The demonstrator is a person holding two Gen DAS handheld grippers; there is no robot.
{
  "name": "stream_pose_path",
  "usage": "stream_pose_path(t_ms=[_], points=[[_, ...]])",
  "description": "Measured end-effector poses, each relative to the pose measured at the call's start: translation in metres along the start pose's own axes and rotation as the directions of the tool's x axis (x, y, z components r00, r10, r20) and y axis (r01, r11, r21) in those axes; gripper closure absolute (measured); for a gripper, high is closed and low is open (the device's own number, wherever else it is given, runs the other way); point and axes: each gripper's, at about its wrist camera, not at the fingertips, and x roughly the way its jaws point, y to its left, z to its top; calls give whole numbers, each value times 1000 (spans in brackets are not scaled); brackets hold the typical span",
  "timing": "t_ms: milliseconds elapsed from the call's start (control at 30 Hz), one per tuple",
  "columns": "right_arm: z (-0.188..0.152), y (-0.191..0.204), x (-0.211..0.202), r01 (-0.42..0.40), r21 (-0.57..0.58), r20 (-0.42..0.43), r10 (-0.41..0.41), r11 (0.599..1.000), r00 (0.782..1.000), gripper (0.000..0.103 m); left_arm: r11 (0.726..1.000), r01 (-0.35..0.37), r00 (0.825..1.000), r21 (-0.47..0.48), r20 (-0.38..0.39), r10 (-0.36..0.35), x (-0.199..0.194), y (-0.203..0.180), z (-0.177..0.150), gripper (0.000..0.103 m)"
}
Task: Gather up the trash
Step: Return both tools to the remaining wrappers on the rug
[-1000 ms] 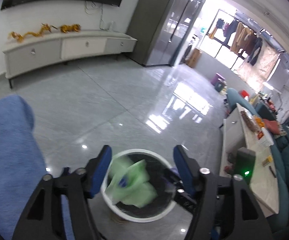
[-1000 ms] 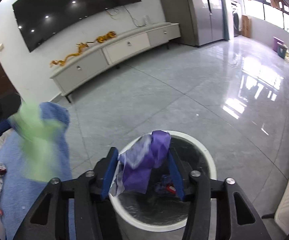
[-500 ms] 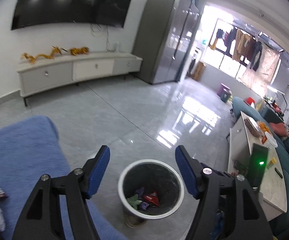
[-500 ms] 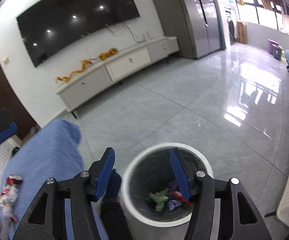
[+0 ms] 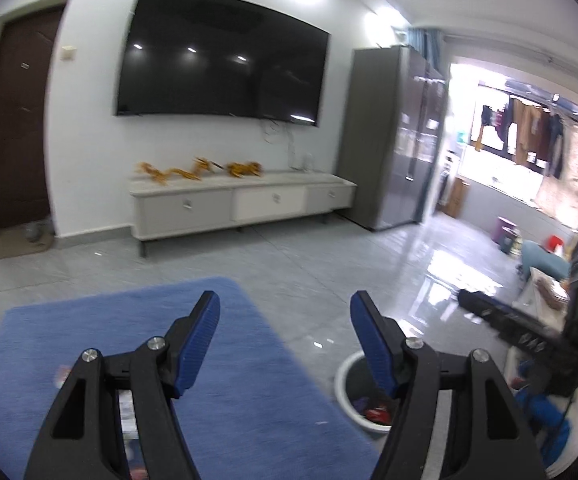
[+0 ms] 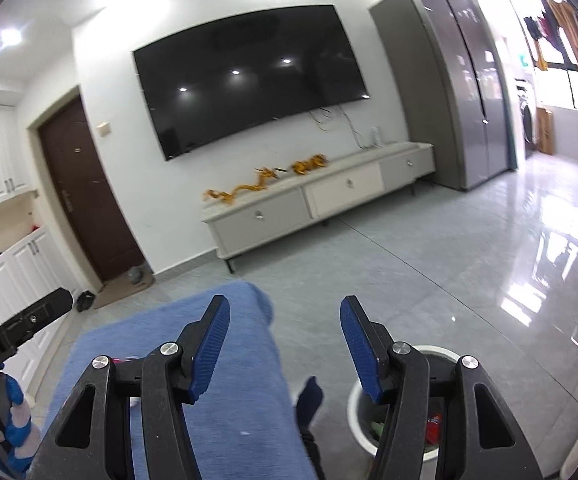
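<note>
My left gripper (image 5: 285, 308) is open with nothing between its blue pads, hanging over the blue rug (image 5: 217, 368). The white round bin (image 5: 343, 384) sits low at the right, half hidden by the right finger, with coloured wrappers (image 5: 373, 412) inside. A wrapper (image 5: 127, 404) on the rug shows through the left finger's frame. My right gripper (image 6: 285, 312) is also open and empty, above the rug (image 6: 217, 412) edge. The bin (image 6: 439, 350) lies behind its right finger, with green and red scraps (image 6: 433, 426) inside.
A dark-socked foot (image 6: 309, 396) rests between rug and bin. A low grey TV cabinet (image 5: 241, 200) and a wall TV stand ahead, a tall grey cupboard (image 5: 385, 136) at the right. Glossy tiled floor (image 6: 469, 272) lies open ahead. The other gripper's black body (image 5: 529, 332) is at the right.
A green wrapper left the left jaws and a purple one the right jaws, both dropping into the bin. Both grippers then rose and tipped up, and the bin slid to the lower right.
</note>
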Motion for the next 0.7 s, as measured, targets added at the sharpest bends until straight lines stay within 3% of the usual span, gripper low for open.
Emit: stream_pose_path(t_ms=[167, 400, 700], points=[[1, 27, -5, -50, -40, 7, 51, 998, 999, 48, 995, -97, 995, -34, 27, 98, -42, 49, -6, 37], [1, 57, -5, -109, -93, 4, 109, 990, 994, 48, 970, -224, 973, -92, 32, 227, -85, 111, -20, 37], [-4, 74, 9, -158, -126, -29, 156, 979, 987, 48, 937, -319, 946, -141, 7, 323, -96, 164, -32, 37]])
